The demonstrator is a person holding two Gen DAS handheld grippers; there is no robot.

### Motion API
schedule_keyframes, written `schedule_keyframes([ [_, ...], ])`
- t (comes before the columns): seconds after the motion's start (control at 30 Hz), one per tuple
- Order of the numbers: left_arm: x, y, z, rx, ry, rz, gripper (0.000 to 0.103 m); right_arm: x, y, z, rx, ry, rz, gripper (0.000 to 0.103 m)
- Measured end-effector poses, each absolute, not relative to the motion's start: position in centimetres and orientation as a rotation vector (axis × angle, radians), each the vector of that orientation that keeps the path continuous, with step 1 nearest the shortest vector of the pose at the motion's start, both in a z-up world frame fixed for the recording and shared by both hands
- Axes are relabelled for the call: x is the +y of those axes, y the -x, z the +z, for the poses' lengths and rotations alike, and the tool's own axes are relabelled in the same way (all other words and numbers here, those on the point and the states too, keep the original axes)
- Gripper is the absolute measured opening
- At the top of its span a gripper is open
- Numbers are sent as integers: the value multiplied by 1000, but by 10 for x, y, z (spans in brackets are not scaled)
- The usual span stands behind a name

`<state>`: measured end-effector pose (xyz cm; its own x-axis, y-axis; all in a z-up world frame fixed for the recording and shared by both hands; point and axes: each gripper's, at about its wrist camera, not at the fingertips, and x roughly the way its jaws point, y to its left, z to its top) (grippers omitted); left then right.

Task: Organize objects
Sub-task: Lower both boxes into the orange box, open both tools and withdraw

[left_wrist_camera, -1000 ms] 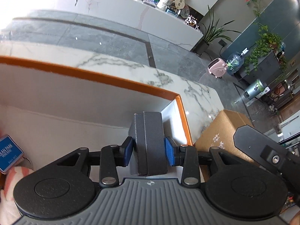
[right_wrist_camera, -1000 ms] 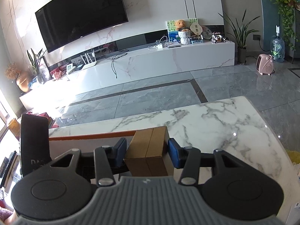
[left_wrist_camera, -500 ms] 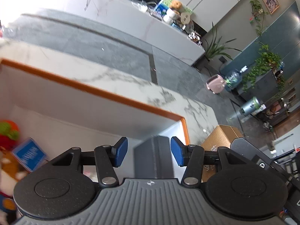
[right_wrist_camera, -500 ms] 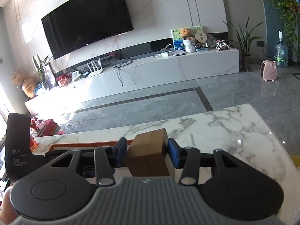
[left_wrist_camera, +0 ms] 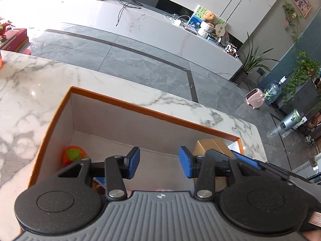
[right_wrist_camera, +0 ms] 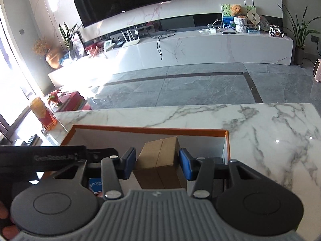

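An orange-rimmed storage box [left_wrist_camera: 152, 112] with white inner walls sits on the marble table. My left gripper [left_wrist_camera: 159, 164] is open and empty above the box's inside. My right gripper [right_wrist_camera: 156, 165] is shut on a brown cardboard box [right_wrist_camera: 158, 158] and holds it over the storage box's right part [right_wrist_camera: 226, 138]. The brown box also shows in the left wrist view [left_wrist_camera: 212, 146], behind my left fingers. An orange and green plush toy [left_wrist_camera: 73, 154] and a blue card packet [right_wrist_camera: 95, 186] lie inside the storage box. The dark grey box is hidden.
The marble table [right_wrist_camera: 270, 132] runs to the right of the storage box. An orange bottle [right_wrist_camera: 43, 114] stands at the table's far left corner. Beyond the table edge are a grey floor and a white TV bench [right_wrist_camera: 200, 46].
My left gripper let go of the dark grey box in the storage box, opened, and rose back. My right gripper carried the brown box forward over the storage box.
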<state>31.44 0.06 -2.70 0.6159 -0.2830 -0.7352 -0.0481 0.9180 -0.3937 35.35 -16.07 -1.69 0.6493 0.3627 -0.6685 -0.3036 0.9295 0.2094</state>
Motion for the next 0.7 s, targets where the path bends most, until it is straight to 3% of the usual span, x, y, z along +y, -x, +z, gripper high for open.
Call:
schedule_keyframes([
  [0.7, 19, -309, -34, 914, 393, -163, 50, -112, -372, -69, 879, 348, 212, 45],
])
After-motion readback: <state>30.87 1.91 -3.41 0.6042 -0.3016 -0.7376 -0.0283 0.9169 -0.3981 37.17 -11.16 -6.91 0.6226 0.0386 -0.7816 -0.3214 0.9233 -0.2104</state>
